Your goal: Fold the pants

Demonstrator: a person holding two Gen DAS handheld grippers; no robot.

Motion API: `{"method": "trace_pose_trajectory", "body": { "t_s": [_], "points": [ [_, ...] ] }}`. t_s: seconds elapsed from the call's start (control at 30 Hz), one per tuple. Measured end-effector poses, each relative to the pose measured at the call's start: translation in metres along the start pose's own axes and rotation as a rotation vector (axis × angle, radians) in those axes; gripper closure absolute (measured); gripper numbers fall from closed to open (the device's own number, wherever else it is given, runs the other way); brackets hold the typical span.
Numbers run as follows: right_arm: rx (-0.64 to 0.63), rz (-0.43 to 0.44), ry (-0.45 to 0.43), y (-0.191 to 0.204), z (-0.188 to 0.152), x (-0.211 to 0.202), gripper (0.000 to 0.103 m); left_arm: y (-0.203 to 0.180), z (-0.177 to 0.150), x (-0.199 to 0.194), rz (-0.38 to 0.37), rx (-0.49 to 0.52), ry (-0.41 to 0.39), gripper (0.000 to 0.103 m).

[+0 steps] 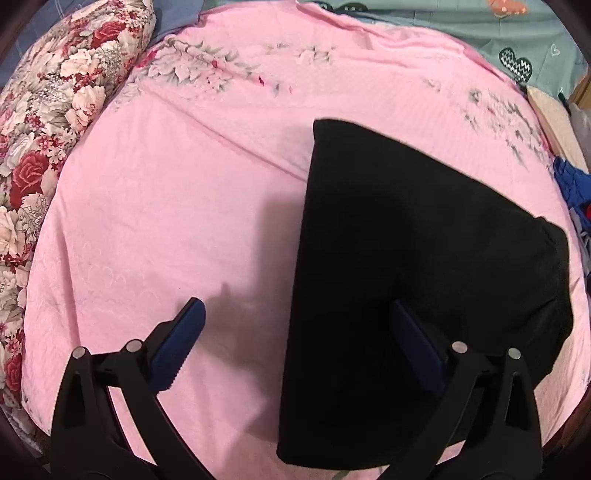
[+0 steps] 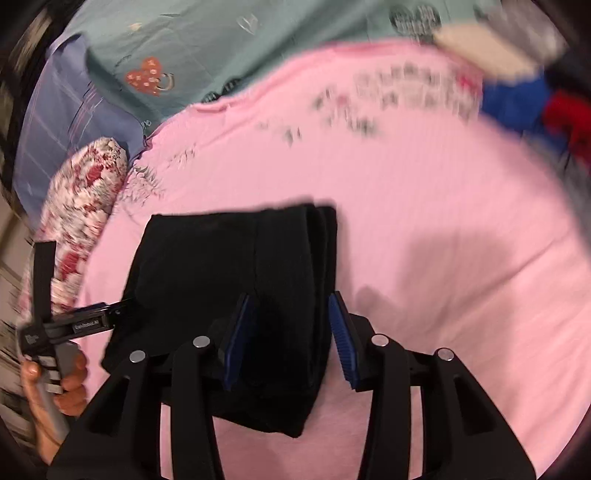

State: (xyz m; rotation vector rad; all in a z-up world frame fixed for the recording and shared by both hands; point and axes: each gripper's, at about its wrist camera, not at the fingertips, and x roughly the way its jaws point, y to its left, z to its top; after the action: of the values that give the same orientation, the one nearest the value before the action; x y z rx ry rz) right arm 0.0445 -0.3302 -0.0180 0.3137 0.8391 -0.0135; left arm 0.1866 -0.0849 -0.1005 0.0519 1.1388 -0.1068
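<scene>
The black pants (image 1: 406, 240) lie folded into a compact stack on the pink bedsheet (image 1: 166, 221). My left gripper (image 1: 297, 302) hangs open and wide over the stack's left edge. One blue pad is over the bare sheet and the other over the black cloth. In the right wrist view the pants (image 2: 207, 266) lie flat, and my right gripper (image 2: 290, 301) stands open above their layered right edge. Its pads are apart and not pressing the fabric. A person's hand (image 2: 62, 384) holds the left tool at that view's left edge.
A red-and-white floral pillow (image 1: 55, 129) lines the left side of the bed. Teal bedding with heart prints (image 1: 480, 33) lies at the far side. Blue and red clothes (image 2: 524, 99) and a cream item (image 1: 550, 118) are piled at the right edge.
</scene>
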Motion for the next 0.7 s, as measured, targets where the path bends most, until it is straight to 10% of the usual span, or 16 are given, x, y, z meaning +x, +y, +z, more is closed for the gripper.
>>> {"method": "trace_pose_trajectory", "body": {
  "t_s": [0.17, 0.47, 0.7],
  "points": [
    [-0.095, -0.002, 0.007, 0.02, 0.016, 0.019, 0.059, 0.005, 0.009, 0.017, -0.042, -0.037, 0.078, 0.002],
    [0.193, 0.131, 0.147, -0.048, -0.005, 0.052, 0.045, 0.025, 0.015, 0.033, -0.287, -0.008, 0.2, 0.011],
    [0.27, 0.329, 0.221, -0.046, -0.014, 0.066, 0.049, 0.02, 0.018, 0.032, -0.411, 0.016, 0.254, 0.05]
  ]
}}
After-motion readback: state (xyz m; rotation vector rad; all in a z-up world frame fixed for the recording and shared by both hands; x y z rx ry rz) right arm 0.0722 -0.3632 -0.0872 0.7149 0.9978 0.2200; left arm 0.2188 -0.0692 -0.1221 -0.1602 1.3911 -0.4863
